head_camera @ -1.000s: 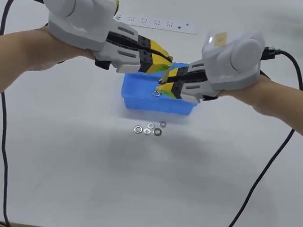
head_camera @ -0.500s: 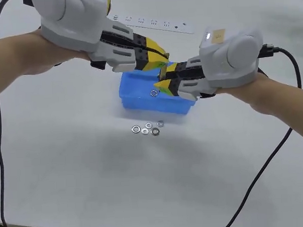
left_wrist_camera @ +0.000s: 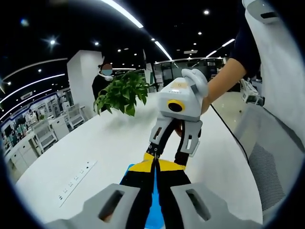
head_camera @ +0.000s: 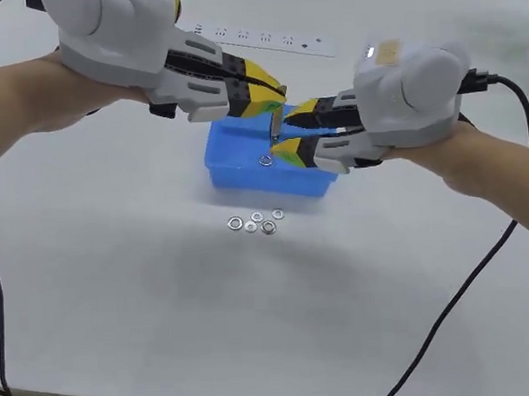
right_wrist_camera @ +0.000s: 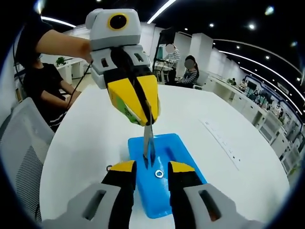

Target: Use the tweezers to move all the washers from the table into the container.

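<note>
My left gripper point(head_camera: 274, 93) is shut on metal tweezers point(head_camera: 276, 124), whose tips point down over the blue container point(head_camera: 246, 177). My right gripper point(head_camera: 286, 129) stands open, one yellow jaw on each side of the tweezers. One washer point(head_camera: 265, 161) lies inside the container. Several washers point(head_camera: 252, 223) lie in a cluster on the white table just in front of it. In the right gripper view the tweezers point(right_wrist_camera: 148, 138) hang from the left gripper point(right_wrist_camera: 145, 117) above the container point(right_wrist_camera: 152, 205), with the washer point(right_wrist_camera: 158, 173) between my own jaws. In the left gripper view the right gripper point(left_wrist_camera: 167, 155) faces me.
A white power strip point(head_camera: 268, 39) lies behind the container. Black cables point(head_camera: 459, 304) trail from both grippers across the table. A potted plant point(left_wrist_camera: 121, 93) and seated people point(right_wrist_camera: 183, 67) are in the background. Bare white tabletop point(head_camera: 208, 322) lies in front of the washers.
The right gripper's jaws, close together by the tweezers before, have parted. The head camera has shifted slightly; the left gripper still holds the tweezers over the container.
</note>
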Demonstrator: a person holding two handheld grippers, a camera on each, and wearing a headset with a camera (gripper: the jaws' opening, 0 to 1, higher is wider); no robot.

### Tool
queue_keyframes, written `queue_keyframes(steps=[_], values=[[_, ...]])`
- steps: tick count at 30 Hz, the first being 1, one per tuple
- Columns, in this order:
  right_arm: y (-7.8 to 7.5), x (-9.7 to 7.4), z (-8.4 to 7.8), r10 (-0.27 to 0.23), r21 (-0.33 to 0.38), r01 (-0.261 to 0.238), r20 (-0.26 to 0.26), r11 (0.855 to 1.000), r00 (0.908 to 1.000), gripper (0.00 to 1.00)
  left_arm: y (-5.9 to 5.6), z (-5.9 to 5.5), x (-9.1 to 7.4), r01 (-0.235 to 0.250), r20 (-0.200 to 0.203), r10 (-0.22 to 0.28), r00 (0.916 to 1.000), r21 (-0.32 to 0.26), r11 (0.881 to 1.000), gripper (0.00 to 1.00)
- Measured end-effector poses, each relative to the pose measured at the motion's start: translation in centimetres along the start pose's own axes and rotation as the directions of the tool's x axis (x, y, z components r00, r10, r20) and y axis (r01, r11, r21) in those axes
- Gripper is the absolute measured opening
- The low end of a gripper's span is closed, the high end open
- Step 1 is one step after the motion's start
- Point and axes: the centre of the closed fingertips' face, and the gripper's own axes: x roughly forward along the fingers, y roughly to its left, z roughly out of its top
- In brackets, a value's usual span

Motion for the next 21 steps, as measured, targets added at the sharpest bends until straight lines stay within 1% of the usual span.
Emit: queue_keyframes(steps=[2,3,5,7,8,11,14,16,18,21], values=[[-0.1,-0.4,-0.4,-0.019,0.015,0.02,-0.014,1.0,0.9997,0.34,-0.3,-0.2,-0.1,-0.005,0.001,0.005,1.0,0.0,1.0,0.04],[-0.3,-0.8,-0.5,-0.043,0.017,0.043,-0.013,0.999,0.999,0.36,-0.4,-0.1,-0.2,-0.009,0.009,0.009,0.9999,-0.01,1.0,0.04],[-0.2,-1.6,-0.6,-0.058,0.056,0.058,0.0,0.997,0.9983,0.4,-0.7,0.3,-0.5,-0.024,0.025,0.024,0.9994,-0.028,0.999,0.04],[-0.1,-2.3,-0.6,-0.072,0.096,0.07,0.019,0.993,0.9972,0.43,-0.5,0.4,-0.8,-0.041,0.042,0.043,0.9982,-0.043,0.998,0.04],[-0.1,-2.6,-0.6,-0.075,0.098,0.073,0.025,0.993,0.9968,0.45,-0.6,0.5,-0.9,-0.046,0.046,0.048,0.9978,-0.047,0.998,0.04],[0.3,-3.5,-1.3,-0.088,0.109,0.085,0.019,0.99,0.996,0.52,-1.2,1.1,-1.3,-0.055,0.062,0.058,0.9964,-0.053,0.997,0.05],[0.7,-4.2,-2.2,-0.095,0.144,0.092,0.013,0.985,0.9954,0.58,-1.9,1.2,-1.6,-0.057,0.068,0.06,0.9959,-0.056,0.997,0.05],[1.0,-4.7,-2.8,-0.095,0.157,0.092,0.012,0.983,0.9954,0.6,-2.5,1.2,-1.8,-0.056,0.07,0.061,0.9957,-0.061,0.997,0.05],[1.3,-5.1,-3.6,-0.096,0.192,0.095,-0.002,0.977,0.9954,0.63,-3.1,1.2,-2.0,-0.056,0.076,0.062,0.9952,-0.074,0.996,0.05],[1.5,-5.7,-4.2,-0.106,0.23,0.1,0.011,0.968,0.9943,0.66,-3.8,0.9,-2.2,-0.056,0.073,0.062,0.9954,-0.083,0.995,0.05]])
